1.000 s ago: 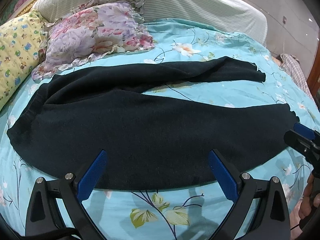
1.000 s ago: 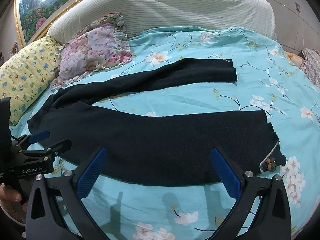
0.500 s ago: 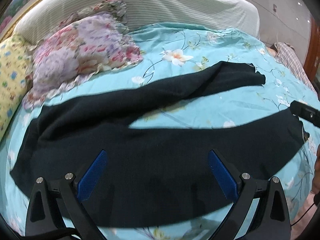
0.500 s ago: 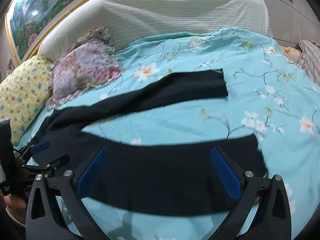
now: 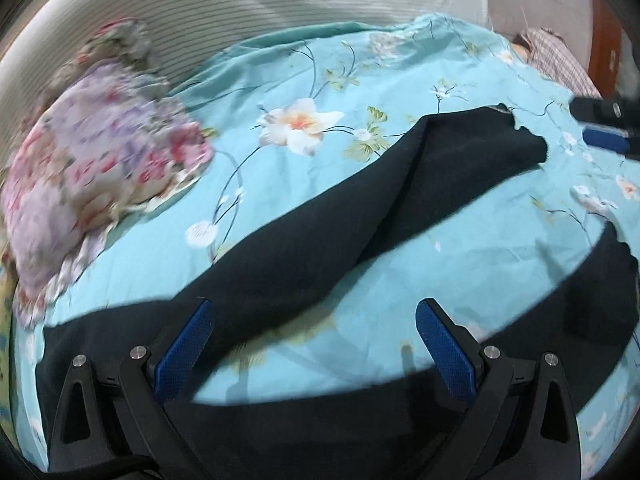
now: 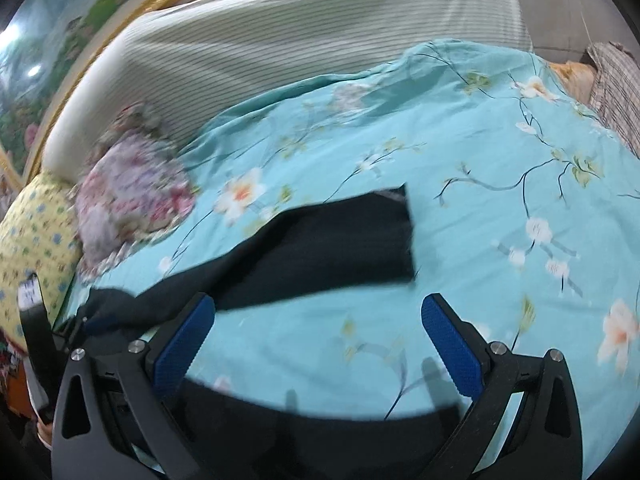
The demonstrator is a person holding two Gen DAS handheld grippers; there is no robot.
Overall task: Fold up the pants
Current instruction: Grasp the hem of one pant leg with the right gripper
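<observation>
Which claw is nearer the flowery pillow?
Left. The left claw hovers over the pants' waist end beside the flowery pillow; the right claw is toward the hems.

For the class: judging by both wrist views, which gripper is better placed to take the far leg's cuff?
Probably the right gripper: the far leg's cuff lies ahead of its open jaws. The left gripper sits nearer the seat.

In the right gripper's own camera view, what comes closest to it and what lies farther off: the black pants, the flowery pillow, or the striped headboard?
From the right gripper, nearest first:
1. black pants: on the bedspread just ahead, their near edge passing under the fingers.
2. flowery pillow: farther back, to the left.
3. striped headboard: at the very back, behind the pillow.
</observation>
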